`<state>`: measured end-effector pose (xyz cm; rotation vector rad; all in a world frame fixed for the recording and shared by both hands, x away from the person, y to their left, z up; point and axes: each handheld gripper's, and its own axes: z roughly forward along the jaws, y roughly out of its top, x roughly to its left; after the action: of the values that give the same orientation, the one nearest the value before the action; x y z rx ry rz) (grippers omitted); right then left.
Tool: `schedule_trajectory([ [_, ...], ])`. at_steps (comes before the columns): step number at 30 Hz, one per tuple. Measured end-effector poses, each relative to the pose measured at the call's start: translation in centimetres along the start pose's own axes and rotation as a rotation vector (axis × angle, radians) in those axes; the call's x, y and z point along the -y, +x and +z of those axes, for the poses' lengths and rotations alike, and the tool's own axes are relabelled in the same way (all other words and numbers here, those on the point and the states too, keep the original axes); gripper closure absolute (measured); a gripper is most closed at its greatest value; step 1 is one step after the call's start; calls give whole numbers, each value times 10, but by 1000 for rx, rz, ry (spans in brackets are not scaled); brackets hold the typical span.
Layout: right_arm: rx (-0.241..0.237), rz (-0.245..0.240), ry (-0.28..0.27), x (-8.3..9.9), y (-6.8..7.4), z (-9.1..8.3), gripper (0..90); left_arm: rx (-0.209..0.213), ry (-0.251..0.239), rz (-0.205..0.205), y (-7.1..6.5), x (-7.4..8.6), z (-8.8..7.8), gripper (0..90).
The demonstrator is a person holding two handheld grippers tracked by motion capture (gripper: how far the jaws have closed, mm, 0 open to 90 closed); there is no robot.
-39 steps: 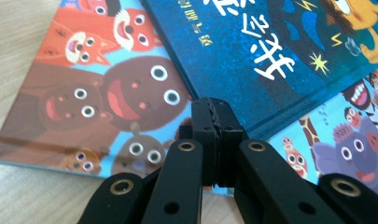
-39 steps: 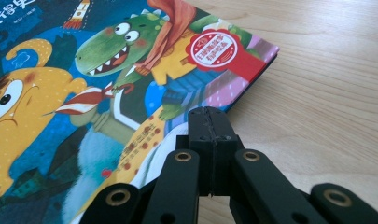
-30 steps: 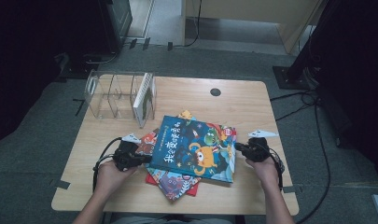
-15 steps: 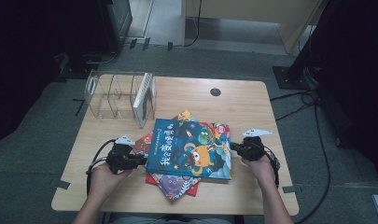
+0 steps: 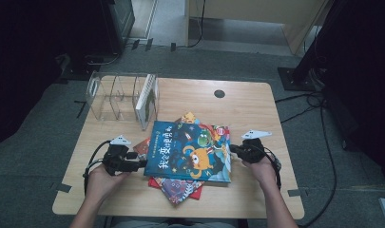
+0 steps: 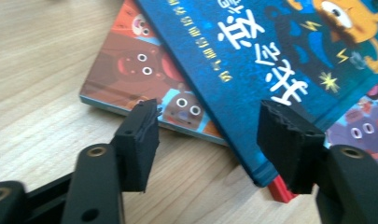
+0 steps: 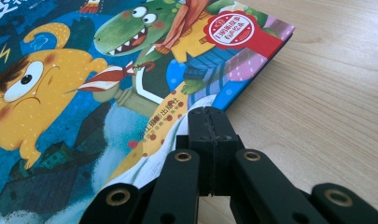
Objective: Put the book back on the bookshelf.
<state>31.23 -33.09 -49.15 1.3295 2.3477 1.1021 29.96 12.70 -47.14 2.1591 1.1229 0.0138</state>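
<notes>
Left claw (image 6: 207,140) jaws just been opening, now apart beside blue book (image 5: 192,151) edge, nothing pinched. Book atop pile on counter (image 5: 247,107), shifted squarer. Right claw (image 7: 207,128) together at opposite edge.

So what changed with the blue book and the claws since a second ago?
The left claw has just been opening beside the blue book, nothing pinched between its fingers. The book's left edge turned slightly. The right claw stayed shut at the book's right edge; the stack beneath stayed put.
</notes>
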Motion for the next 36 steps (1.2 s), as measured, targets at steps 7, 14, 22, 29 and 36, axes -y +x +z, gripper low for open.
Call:
schedule_trajectory([
  [7, -13, -17, 3, -2, 4, 3, 900, 30, 17, -27, 4, 0, 4, 300],
  [14, -22, -46, 2, -4, 10, 6, 899, 52, 50, -45, 7, 0, 10, 284],
  [22, -34, -67, 0, -5, 15, 10, 897, 30, 59, -66, 6, 1, 13, 284],
  [29, -57, -95, -1, -7, 22, 14, 898, 63, 88, -117, 10, 4, 15, 321],
  [36, -58, -90, 3, -7, 22, 14, 898, 97, 94, -151, 12, 5, 16, 340],
])
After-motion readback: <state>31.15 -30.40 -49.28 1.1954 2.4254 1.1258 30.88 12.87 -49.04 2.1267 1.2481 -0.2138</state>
